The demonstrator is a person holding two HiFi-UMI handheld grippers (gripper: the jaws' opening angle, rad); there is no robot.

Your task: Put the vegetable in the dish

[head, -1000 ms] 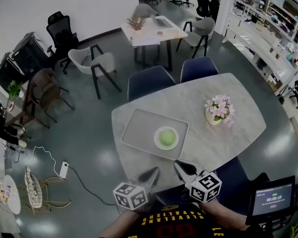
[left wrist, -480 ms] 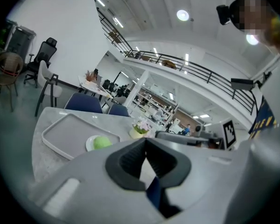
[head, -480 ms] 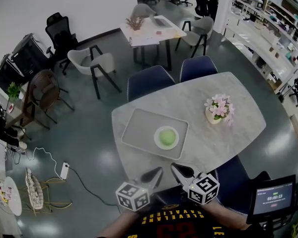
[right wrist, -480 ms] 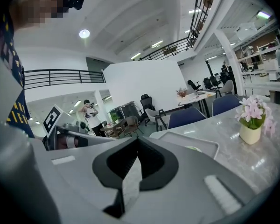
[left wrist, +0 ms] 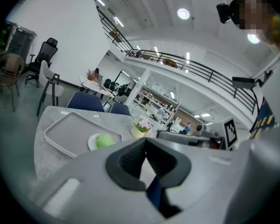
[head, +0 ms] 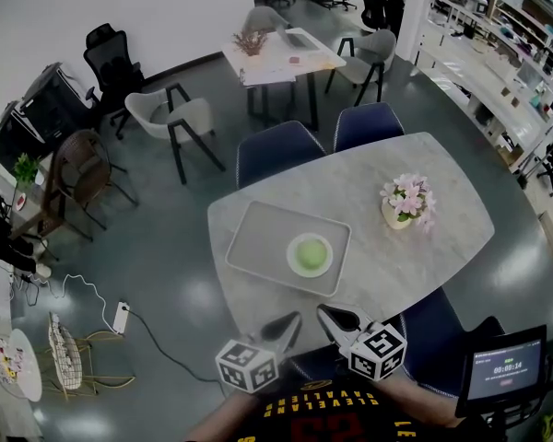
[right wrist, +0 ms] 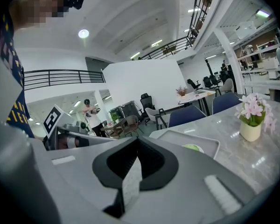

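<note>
The left tool (head: pixel 283 323) and right tool (head: pixel 334 317) are each pressed together on nothing, near the pale marble worktop (head: pixel 387 265) edge. Ahead, the round green vegetable (head: pixel 309 252) already sits in the white dish (head: pixel 289 260) on the grey rectangular tray (head: pixel 258 233), so gripping looks unnecessary.

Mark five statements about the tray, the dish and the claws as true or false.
1. The vegetable lies in the dish. True.
2. The dish stands on the tray. True.
3. The flower pot stands on the tray. False: it stands on the table, apart from the tray.
4. The left claw grips the vegetable. False: it is shut on nothing.
5. The right claw is wide open. False: it is shut, empty.
</note>
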